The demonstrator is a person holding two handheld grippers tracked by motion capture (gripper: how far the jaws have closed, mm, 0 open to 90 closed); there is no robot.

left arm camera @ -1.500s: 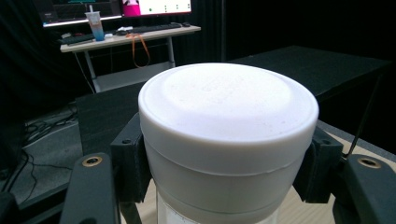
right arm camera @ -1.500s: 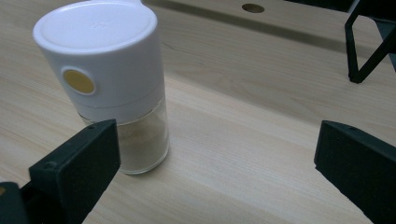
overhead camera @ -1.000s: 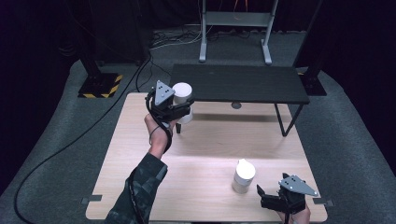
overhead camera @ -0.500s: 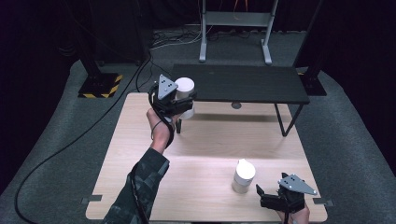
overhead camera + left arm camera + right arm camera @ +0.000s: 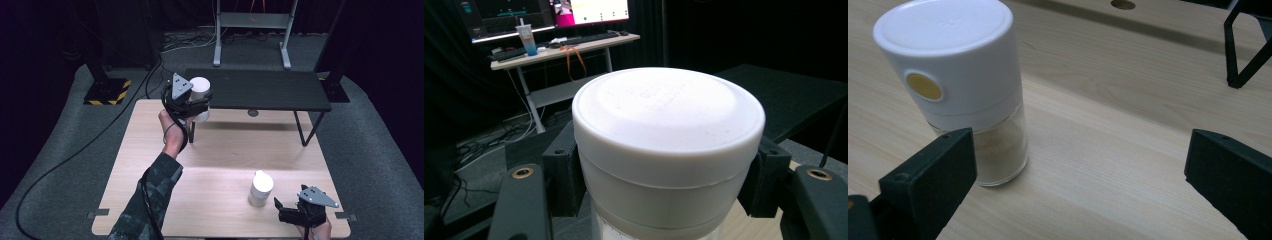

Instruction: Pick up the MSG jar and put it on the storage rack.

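- The left gripper (image 5: pixel 192 102) clamped a white-capped jar (image 5: pixel 200 90) aloft near the wooden tabletop's (image 5: pixel 150 150) far-left corner, beside the black shelf (image 5: pixel 260 90)
- The right gripper (image 5: pixel 292 212), jaws wide, rested near-right beside a second jar (image 5: pixel 261 188)
- Risk: the jar's smooth cap could slip and drop
- The right gripper view revealed powder inside the second jar (image 5: pixel 998 150)

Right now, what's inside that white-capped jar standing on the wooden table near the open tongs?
The jar has a clear lower part showing pale beige powder, filling it up to the cap line. The white cap hides whatever lies higher. The right tongs stand open beside it, not touching.
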